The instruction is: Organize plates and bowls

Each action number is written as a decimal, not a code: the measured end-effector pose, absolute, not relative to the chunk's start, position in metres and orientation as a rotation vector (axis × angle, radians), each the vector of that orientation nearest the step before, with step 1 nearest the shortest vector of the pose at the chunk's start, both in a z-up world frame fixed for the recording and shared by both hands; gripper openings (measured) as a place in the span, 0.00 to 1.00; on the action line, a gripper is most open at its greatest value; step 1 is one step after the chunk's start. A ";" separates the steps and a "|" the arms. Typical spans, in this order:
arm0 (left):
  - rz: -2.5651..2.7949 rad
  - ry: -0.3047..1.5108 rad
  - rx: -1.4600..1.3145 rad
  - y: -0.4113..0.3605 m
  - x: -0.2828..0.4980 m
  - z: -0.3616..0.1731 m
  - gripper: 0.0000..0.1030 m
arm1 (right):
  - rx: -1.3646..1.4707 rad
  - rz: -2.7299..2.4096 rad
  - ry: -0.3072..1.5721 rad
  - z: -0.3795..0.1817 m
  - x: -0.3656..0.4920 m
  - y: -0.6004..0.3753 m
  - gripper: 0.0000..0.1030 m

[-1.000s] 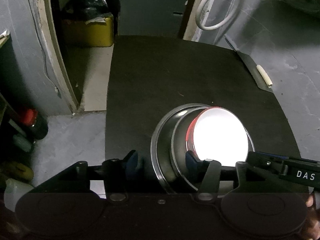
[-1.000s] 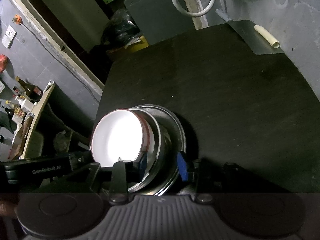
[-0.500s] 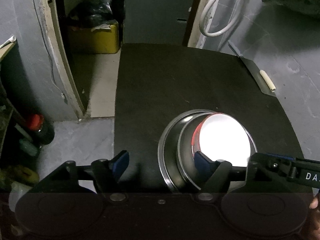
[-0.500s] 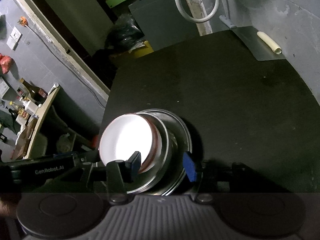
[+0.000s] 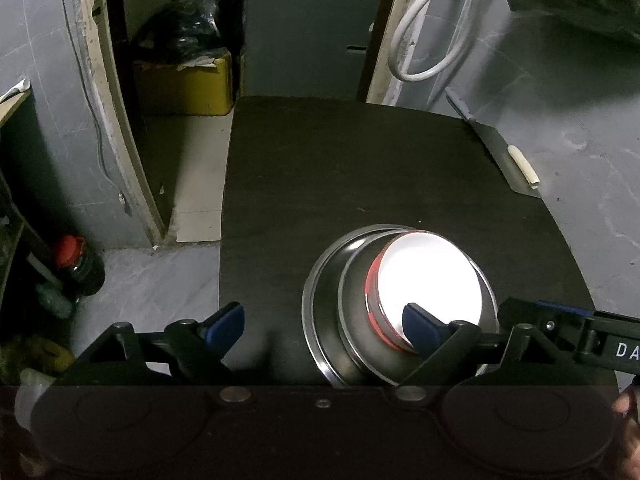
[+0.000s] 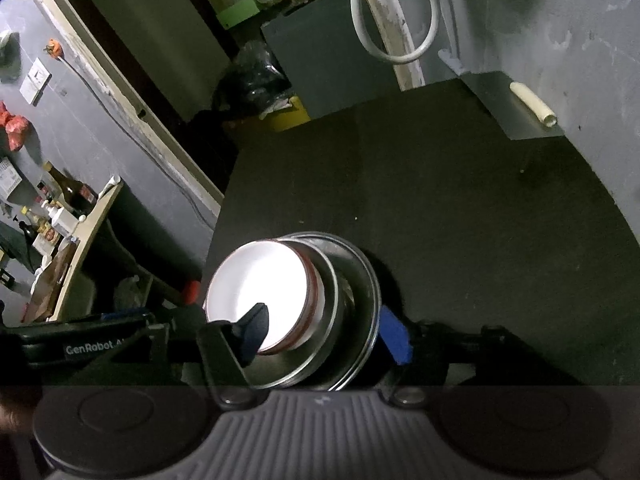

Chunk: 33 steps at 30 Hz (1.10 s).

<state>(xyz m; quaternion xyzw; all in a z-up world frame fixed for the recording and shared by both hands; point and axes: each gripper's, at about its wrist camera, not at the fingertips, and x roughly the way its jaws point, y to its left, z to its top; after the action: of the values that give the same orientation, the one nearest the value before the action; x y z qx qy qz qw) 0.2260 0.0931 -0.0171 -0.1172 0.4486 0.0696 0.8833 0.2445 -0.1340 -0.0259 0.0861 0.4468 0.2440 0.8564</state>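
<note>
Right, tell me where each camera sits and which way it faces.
Left wrist: on the left gripper, looking forward and down over the black table; fingers spread wide, the right gripper crossing at right.
Right wrist: on the right gripper, looking down from the stack's other side; fingers open astride the steel plate.
Shared: the white bowl nested in steel dishes, the hose loop.
</note>
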 end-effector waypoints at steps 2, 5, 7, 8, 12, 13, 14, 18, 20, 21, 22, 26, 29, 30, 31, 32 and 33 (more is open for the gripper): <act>0.147 0.930 -0.245 0.093 0.225 -0.016 0.85 | 0.177 0.515 0.931 -0.024 0.243 -0.134 0.70; 0.152 0.923 -0.251 0.092 0.224 -0.014 0.90 | 0.173 0.516 0.922 -0.022 0.241 -0.135 0.73; 0.155 0.914 -0.254 0.092 0.222 -0.012 0.96 | 0.174 0.515 0.916 -0.022 0.240 -0.136 0.75; 0.156 0.908 -0.255 0.092 0.221 -0.011 0.96 | 0.176 0.514 0.913 -0.021 0.239 -0.137 0.77; 0.167 0.901 -0.261 0.093 0.217 -0.009 0.96 | 0.182 0.508 0.899 -0.019 0.237 -0.140 0.81; 0.169 0.898 -0.263 0.093 0.216 -0.009 0.96 | 0.184 0.506 0.896 -0.019 0.237 -0.141 0.81; 0.171 0.892 -0.266 0.093 0.215 -0.008 0.96 | 0.187 0.504 0.893 -0.018 0.236 -0.142 0.82; 0.187 0.838 -0.260 0.091 0.209 -0.002 0.96 | 0.192 0.499 0.878 -0.017 0.233 -0.146 0.85; 0.194 0.816 -0.263 0.091 0.206 0.002 0.96 | 0.197 0.498 0.868 -0.016 0.231 -0.148 0.86; 0.198 0.806 -0.269 0.091 0.204 0.004 0.96 | 0.198 0.498 0.863 -0.015 0.230 -0.149 0.86; 0.201 0.797 -0.273 0.091 0.203 0.005 0.96 | 0.199 0.499 0.858 -0.014 0.230 -0.149 0.86; 0.210 0.776 -0.275 0.089 0.198 0.010 0.96 | 0.200 0.506 0.838 -0.011 0.226 -0.151 0.89; 0.215 0.768 -0.277 0.088 0.195 0.012 0.96 | 0.210 0.514 0.832 -0.008 0.223 -0.153 0.91; 0.217 0.766 -0.277 0.086 0.193 0.013 0.96 | 0.212 0.518 0.829 -0.008 0.222 -0.154 0.92; 0.219 0.764 -0.277 0.085 0.192 0.014 0.96 | 0.213 0.520 0.827 -0.007 0.221 -0.155 0.92; 0.221 0.762 -0.278 0.085 0.191 0.015 0.96 | 0.215 0.524 0.824 -0.006 0.220 -0.155 0.93; 0.223 0.759 -0.278 0.084 0.190 0.016 0.96 | 0.217 0.528 0.822 -0.005 0.219 -0.156 0.93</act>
<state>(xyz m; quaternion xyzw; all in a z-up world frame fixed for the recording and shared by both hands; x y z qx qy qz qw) 0.1902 0.0843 0.0160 -0.1349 0.3685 0.1083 0.9134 0.2189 -0.1561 -0.0052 0.1041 0.3942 0.2532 0.8773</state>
